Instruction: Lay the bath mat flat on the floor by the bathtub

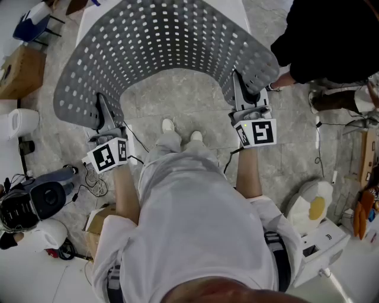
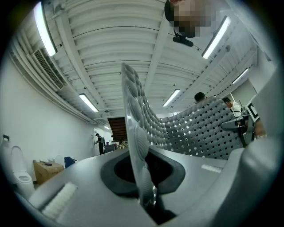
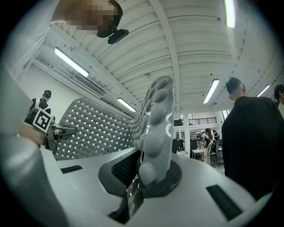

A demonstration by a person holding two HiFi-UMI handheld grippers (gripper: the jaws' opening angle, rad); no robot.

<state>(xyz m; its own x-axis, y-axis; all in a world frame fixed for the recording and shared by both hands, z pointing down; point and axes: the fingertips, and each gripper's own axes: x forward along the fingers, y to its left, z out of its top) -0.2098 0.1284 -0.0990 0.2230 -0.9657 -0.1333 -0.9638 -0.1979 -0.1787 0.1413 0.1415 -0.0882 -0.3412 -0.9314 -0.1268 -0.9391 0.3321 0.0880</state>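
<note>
A grey perforated bath mat (image 1: 160,44) hangs in the air in front of me, sagging in a curve between my two grippers. My left gripper (image 1: 106,127) is shut on the mat's near left corner, and in the left gripper view the mat's edge (image 2: 135,146) rises straight up from between the jaws. My right gripper (image 1: 246,97) is shut on the near right corner; the right gripper view has the bumpy mat edge (image 3: 155,133) pinched in the jaws. The white bathtub (image 1: 89,15) shows behind the mat at the top.
A person in black (image 1: 331,41) stands at the upper right. A cardboard box (image 1: 21,71) and a white toilet (image 1: 18,121) sit at the left. Cables and a vacuum-like device (image 1: 35,198) lie at lower left. A white appliance (image 1: 311,228) stands at lower right.
</note>
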